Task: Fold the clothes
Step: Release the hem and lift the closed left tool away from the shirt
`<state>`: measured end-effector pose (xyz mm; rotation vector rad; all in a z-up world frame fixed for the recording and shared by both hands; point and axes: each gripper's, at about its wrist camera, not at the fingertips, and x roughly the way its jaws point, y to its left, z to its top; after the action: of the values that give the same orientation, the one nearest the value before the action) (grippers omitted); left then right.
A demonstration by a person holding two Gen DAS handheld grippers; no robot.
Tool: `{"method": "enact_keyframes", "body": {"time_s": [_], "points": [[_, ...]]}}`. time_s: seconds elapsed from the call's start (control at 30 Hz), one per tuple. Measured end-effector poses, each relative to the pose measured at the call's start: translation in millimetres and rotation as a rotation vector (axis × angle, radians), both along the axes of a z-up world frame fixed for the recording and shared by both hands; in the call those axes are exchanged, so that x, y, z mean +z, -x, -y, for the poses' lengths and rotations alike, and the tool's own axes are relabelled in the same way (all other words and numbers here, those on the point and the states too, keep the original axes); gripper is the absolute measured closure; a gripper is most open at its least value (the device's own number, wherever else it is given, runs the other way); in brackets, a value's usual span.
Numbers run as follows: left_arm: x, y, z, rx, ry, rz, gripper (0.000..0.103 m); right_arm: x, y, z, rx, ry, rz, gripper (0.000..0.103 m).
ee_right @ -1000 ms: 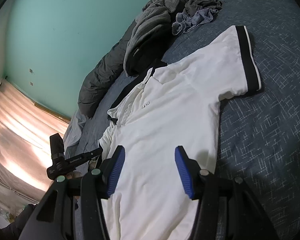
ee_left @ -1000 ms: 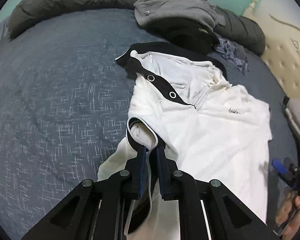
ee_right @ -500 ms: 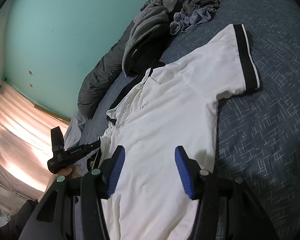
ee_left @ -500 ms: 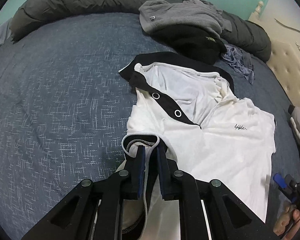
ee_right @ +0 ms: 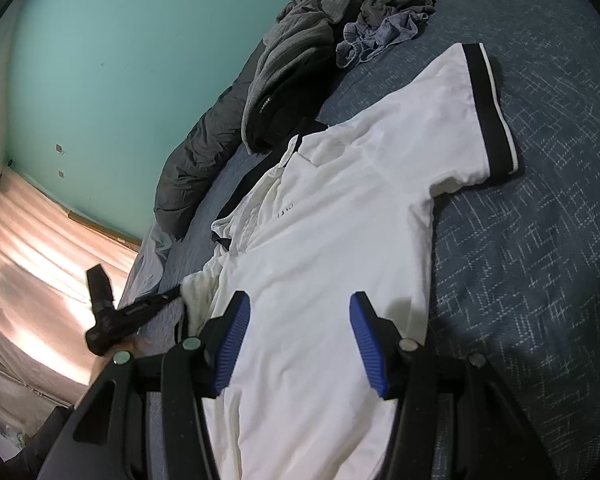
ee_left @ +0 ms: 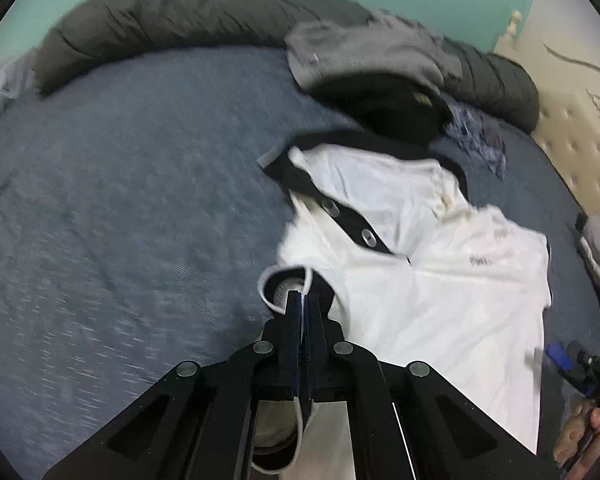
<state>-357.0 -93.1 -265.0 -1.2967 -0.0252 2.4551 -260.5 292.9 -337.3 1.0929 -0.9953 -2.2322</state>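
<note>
I had the left gripper (ee_left: 302, 300) pinched tight on the black-trimmed sleeve cuff (ee_left: 286, 285) of the white polo shirt (ee_left: 440, 280), which lay face up on the blue bedspread (ee_left: 120, 220) below the grey clothes pile (ee_left: 364, 56). Best to carry that sleeve across the chest smoothly, keeping the cuff taut. The left gripper angled steeply down; the right gripper (ee_right: 302, 344) hovered half open over the hem, holding nothing.

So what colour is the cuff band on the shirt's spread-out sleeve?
Black with a thin white edge, on the white polo shirt's sleeve cuff; clearest in the right wrist view.
</note>
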Motion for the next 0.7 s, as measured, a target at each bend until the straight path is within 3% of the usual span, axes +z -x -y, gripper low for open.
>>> {"method": "enact_keyframes", "body": {"time_s": [0.27, 0.47, 0.7], "points": [[42.5, 12.8, 65.5, 0.171, -0.046, -0.083, 0.102, -0.5, 0.3, 0.5, -0.001, -0.003, 0.001, 0.050], [44.3, 26.3, 118.7, 0.364, -0.092, -0.084, 0.102, -1.8, 0.3, 0.3, 0.000, -0.003, 0.004, 0.050], [43.1, 40.3, 163.6, 0.517, -0.115, -0.093, 0.103, -4.0, 1.4, -0.5, -0.001, -0.007, 0.010, 0.050]]}}
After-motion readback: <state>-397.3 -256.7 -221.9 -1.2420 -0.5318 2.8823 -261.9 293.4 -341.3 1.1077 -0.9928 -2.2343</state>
